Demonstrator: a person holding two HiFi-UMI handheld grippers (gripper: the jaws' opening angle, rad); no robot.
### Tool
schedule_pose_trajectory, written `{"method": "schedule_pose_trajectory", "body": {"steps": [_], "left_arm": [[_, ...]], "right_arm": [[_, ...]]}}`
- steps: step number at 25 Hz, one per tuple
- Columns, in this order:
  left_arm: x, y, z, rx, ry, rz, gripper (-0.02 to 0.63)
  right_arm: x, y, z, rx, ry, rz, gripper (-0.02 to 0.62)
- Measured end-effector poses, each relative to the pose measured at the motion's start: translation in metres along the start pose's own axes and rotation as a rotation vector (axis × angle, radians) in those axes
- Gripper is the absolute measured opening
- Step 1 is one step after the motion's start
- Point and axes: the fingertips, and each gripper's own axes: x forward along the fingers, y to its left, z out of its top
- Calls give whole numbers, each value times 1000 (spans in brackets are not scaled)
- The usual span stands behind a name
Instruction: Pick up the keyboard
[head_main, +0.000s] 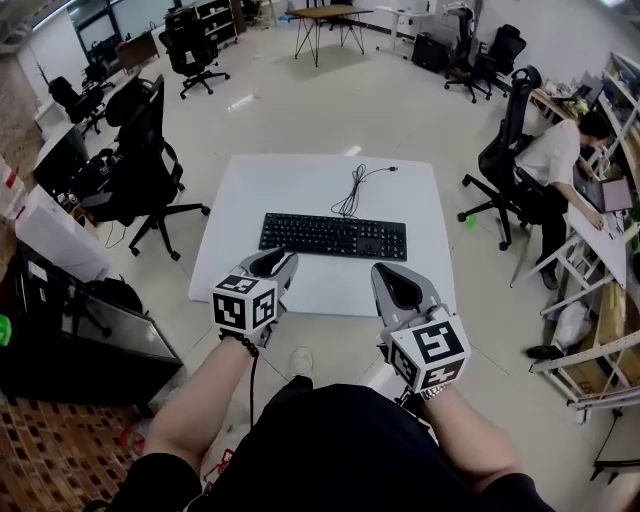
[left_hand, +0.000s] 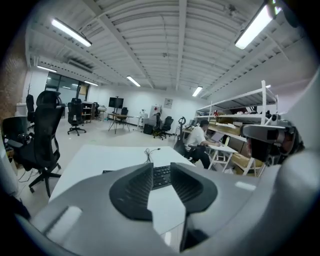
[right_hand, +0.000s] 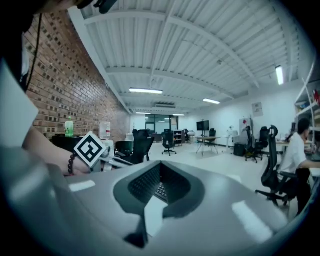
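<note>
A black keyboard (head_main: 333, 236) lies across the middle of a white table (head_main: 300, 180), its black cable (head_main: 352, 190) trailing toward the far edge. My left gripper (head_main: 272, 262) hovers over the near left part of the table, just short of the keyboard's left end, jaws open with nothing between them. In the left gripper view the keyboard (left_hand: 162, 177) shows through the gap of the left gripper (left_hand: 161, 167). My right gripper (head_main: 395, 283) hangs near the table's front edge, short of the keyboard's right end, shut and empty. The right gripper view shows the right gripper (right_hand: 160, 164) above keyboard keys (right_hand: 161, 190).
A black office chair (head_main: 150, 150) stands left of the table, another chair (head_main: 505, 150) to its right. A person (head_main: 560, 160) sits at a desk on the far right beside shelving. A dark cabinet (head_main: 80, 340) stands at the near left.
</note>
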Motion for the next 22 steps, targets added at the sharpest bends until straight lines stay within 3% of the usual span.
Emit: {"method": "schedule_pose_trajectory", "body": {"steps": [10,22], "left_arm": [[80,159,-36,-201,197,81,123],[150,242,-104,-412,419,22,152]], "right_arm": [[98,-26,-33,93,96,-56,2],[152,-41,-63,160,177,-129,2]]}}
